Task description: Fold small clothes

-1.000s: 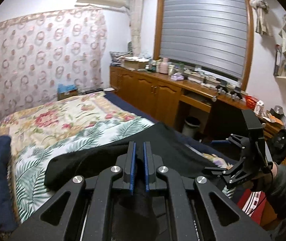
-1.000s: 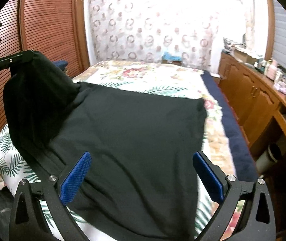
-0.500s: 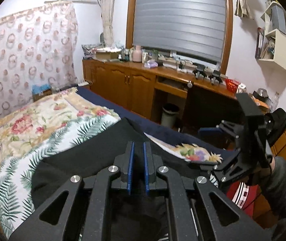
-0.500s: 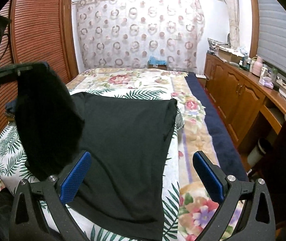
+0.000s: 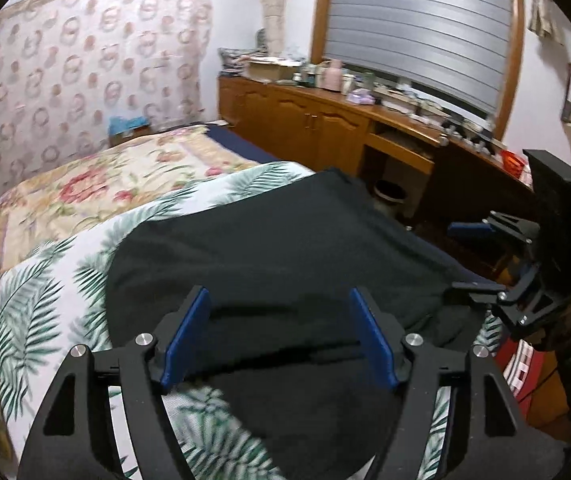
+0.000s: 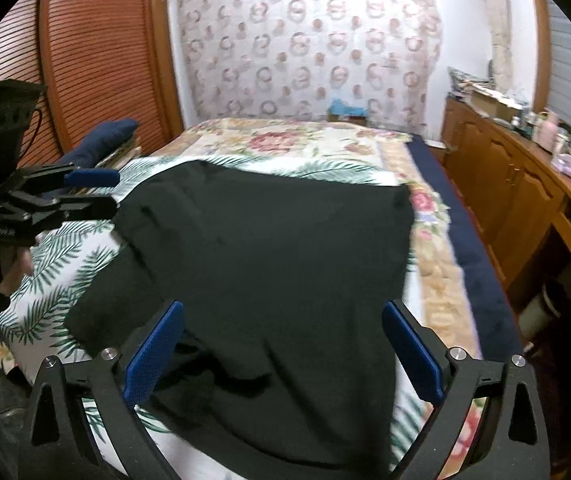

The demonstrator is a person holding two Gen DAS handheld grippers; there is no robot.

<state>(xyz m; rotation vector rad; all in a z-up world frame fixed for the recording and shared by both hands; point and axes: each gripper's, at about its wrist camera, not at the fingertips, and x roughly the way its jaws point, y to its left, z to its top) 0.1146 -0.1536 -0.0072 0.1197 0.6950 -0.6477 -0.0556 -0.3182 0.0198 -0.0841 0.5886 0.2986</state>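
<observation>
A black garment (image 5: pixel 285 256) (image 6: pixel 269 264) lies spread on the leaf-and-flower bedspread (image 5: pixel 49 292) (image 6: pixel 65 256), with one side folded over itself. My left gripper (image 5: pixel 281 336) hovers just above its near fold; its jaws are opening and the blue pads (image 5: pixel 183 340) press on nothing. From the right wrist view the left gripper (image 6: pixel 97 192) shows at the garment's far left corner, apart from the cloth. My right gripper (image 6: pixel 283 344) stands wide open over the garment's near edge, and it appears at the right of the left wrist view (image 5: pixel 471 258).
A wooden cabinet run (image 5: pixel 309 120) (image 6: pixel 525 184) with cluttered top lines the bed's right side. A bin (image 5: pixel 391 194) stands under the desk. A slatted wooden door (image 6: pixel 97 60) and a blue pillow (image 6: pixel 101 140) are at the left. A patterned curtain (image 6: pixel 309 44) hangs behind the bed.
My left gripper has sunk toward the bed and gone from shut on the black cloth to open; the lifted flap now lies flat on the garment. The right gripper stayed open.
</observation>
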